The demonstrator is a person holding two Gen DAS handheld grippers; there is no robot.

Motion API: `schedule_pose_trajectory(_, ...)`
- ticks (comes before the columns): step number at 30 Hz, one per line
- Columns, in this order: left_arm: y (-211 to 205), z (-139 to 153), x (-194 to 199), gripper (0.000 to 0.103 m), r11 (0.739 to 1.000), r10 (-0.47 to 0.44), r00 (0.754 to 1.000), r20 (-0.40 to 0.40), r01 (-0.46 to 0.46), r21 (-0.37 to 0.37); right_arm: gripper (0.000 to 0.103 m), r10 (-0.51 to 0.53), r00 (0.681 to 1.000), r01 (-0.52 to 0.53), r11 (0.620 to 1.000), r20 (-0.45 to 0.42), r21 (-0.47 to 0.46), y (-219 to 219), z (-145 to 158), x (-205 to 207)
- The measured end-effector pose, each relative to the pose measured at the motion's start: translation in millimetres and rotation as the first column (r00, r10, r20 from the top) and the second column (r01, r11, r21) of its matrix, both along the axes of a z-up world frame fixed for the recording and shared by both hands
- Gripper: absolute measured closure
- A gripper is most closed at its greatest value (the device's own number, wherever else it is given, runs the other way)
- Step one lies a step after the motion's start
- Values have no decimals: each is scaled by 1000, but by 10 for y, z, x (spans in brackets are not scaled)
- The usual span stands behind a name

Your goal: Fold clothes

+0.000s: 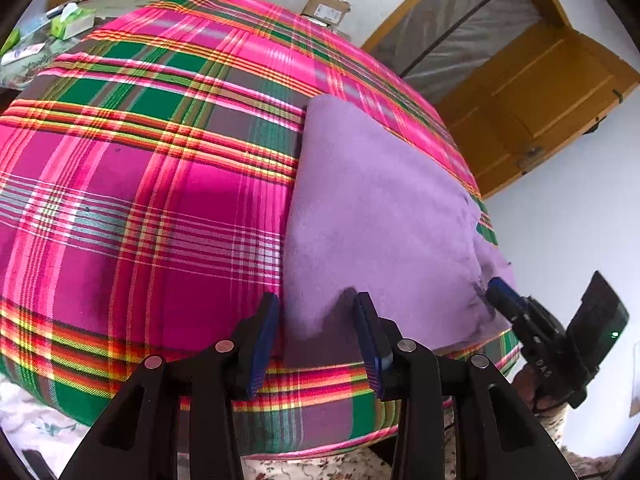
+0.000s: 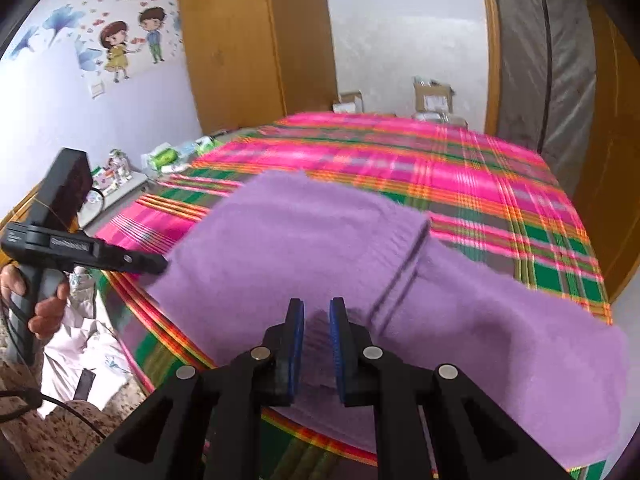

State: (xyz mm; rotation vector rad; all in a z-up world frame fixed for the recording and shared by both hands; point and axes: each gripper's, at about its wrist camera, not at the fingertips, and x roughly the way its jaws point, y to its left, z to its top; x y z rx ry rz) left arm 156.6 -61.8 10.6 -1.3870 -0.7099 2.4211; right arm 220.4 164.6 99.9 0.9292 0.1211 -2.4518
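Observation:
A fuzzy purple garment (image 1: 380,208) (image 2: 300,240) lies folded on the near right part of a bed under a pink and green plaid cover (image 1: 140,200) (image 2: 440,168). My left gripper (image 1: 318,312) (image 2: 160,266) is open and straddles the garment's near left corner; the pads do not look pressed on it. My right gripper (image 2: 317,316) (image 1: 494,286) is shut on the garment's near right edge, where creases run out from its tip. A sleeve (image 2: 520,320) trails off to the right past the bed's edge, blurred.
Cardboard boxes (image 1: 326,8) (image 2: 434,98) stand against the wall beyond the bed. A cluttered side table (image 1: 68,24) (image 2: 120,176) is at the far left. A wooden door (image 1: 540,92) is on the right, a wardrobe (image 2: 240,48) behind. A hand (image 2: 48,308) grips the left handle.

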Motion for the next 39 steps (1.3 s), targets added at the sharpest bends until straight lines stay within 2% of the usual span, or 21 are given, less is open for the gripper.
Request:
schedule_pose_trajectory(6, -46, 45, -4, 63, 1000, 10, 1000, -17, -10, 12, 87, 108, 994, -108, 994, -30, -9, -375, 75, -12)
schedule_pose_trajectory(8, -96, 49, -26, 62, 999, 27, 1000, -14, -26, 26, 75, 143, 990, -143, 990, -18, 2, -556, 19, -37)
schedule_pose_trajectory(10, -129, 29, -82, 55, 999, 14, 1000, -8, -14, 49, 68, 181, 983, -181, 983, -5, 11, -717, -50, -42)
schedule_pose_trajectory(14, -181, -50, -182, 54, 996, 20, 999, 36, -23, 81, 64, 248, 969, -248, 968, 1, 34, -959, -147, -1)
schedule_pose_trajectory(17, -259, -88, -210, 54, 990, 33, 998, 49, -40, 138, 58, 286, 958, -285, 956, -10, 70, -1120, -200, 71)
schedule_pose_trajectory(23, -242, -105, -255, 54, 989, -11, 998, 56, 3, 149, 52, 349, 937, -337, 920, -27, 198, -1429, -360, 214)
schedule_pose_trajectory(29, -173, -114, -298, 54, 978, -77, 994, 76, 61, 197, 48, 347, 937, -327, 910, -38, 256, -1557, -438, 274)
schedule_pose_trajectory(33, -224, -93, -332, 54, 958, -99, 992, 73, 75, 278, 45, 334, 940, -298, 903, -70, 309, -1637, -459, 354)
schedule_pose_trajectory(39, -152, 26, -334, 54, 954, -108, 993, 44, 91, 287, 44, 284, 950, -221, 905, -131, 363, -1779, -487, 383)
